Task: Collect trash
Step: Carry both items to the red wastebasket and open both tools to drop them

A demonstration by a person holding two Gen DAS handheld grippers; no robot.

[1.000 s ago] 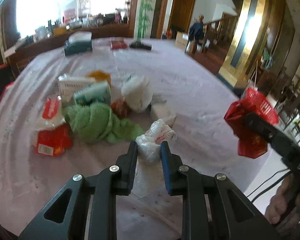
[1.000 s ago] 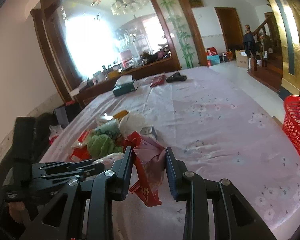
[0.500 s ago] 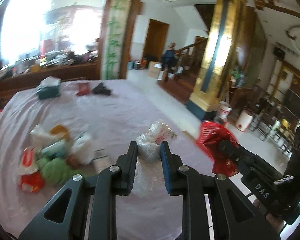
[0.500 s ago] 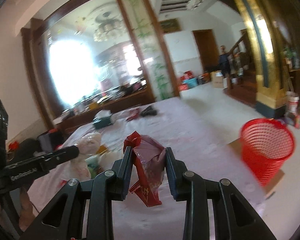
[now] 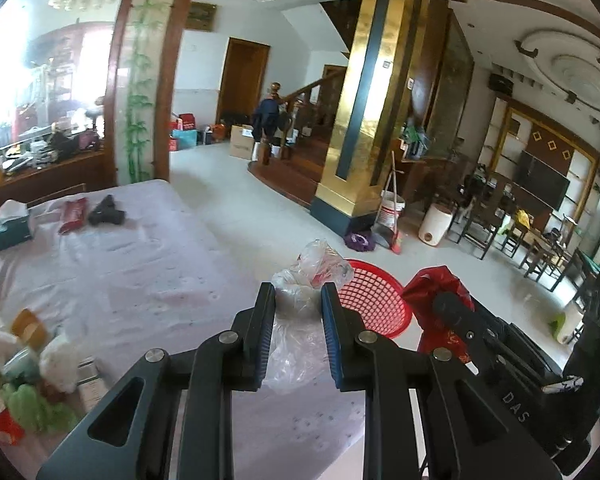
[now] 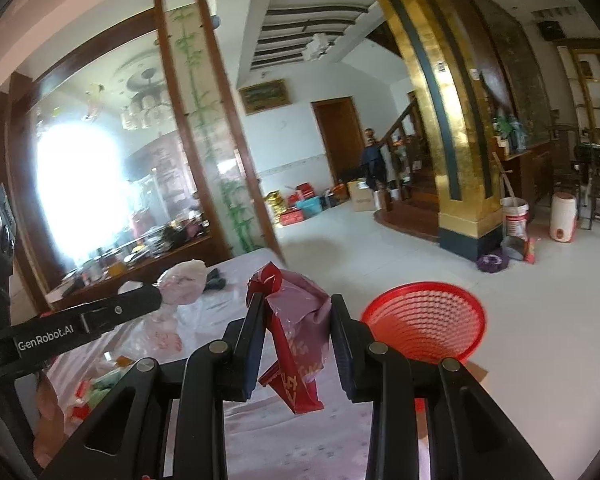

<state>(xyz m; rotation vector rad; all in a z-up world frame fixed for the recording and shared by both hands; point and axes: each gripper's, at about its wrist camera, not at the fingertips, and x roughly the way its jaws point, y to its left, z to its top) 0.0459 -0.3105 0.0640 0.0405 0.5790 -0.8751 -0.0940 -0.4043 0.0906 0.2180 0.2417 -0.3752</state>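
Observation:
My left gripper [image 5: 298, 300] is shut on a crumpled clear plastic bag [image 5: 312, 272], held above the table's right edge. My right gripper [image 6: 296, 312] is shut on a red plastic wrapper [image 6: 296, 328]; that wrapper also shows in the left wrist view [image 5: 432, 284]. A red mesh waste basket [image 6: 424, 320] stands on the floor just beyond the table; in the left wrist view the basket [image 5: 376, 304] sits right behind the clear bag. The left gripper and its bag [image 6: 182, 284] show at the left of the right wrist view.
The table has a pale pink cloth [image 5: 120, 280]. A pile of packets and a green cloth [image 5: 28, 400] lies at its left. A tissue box [image 5: 12, 228], a red packet [image 5: 72, 216] and a black object [image 5: 108, 212] lie at the far end. A gold pillar [image 5: 360, 120] stands beyond.
Both grippers have lifted and swung right, away from the trash pile toward the red basket, each still holding its item. The basket now sits close ahead of both.

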